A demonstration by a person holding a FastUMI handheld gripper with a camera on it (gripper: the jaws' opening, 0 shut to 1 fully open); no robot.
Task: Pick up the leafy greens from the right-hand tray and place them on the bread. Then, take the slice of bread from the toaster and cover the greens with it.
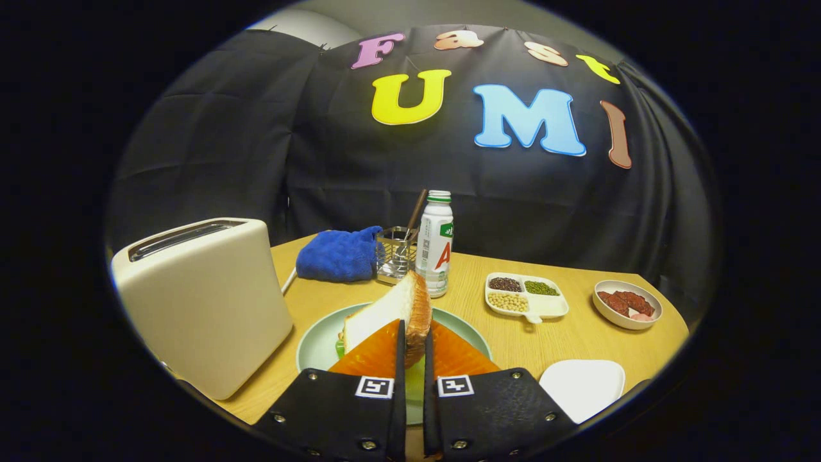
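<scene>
Even overhead light, soft shadows, sharp centre, fisheye-bent edges

We see the toaster [202,301] walling off the left of the plate [319,343], while the bottle [435,242], metal holder [396,253] and blue cloth [338,255] crowd just beyond it. To the right, bare table [577,333] lies open between the compartment dish [527,295], bowl [627,303] and white tray [582,387].

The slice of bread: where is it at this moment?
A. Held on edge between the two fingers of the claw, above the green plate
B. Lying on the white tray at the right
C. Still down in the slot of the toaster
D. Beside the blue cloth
A. The slice of bread stands on edge, pinched between the fingers of the claw, over the green plate; the toaster slot looks empty.
</scene>
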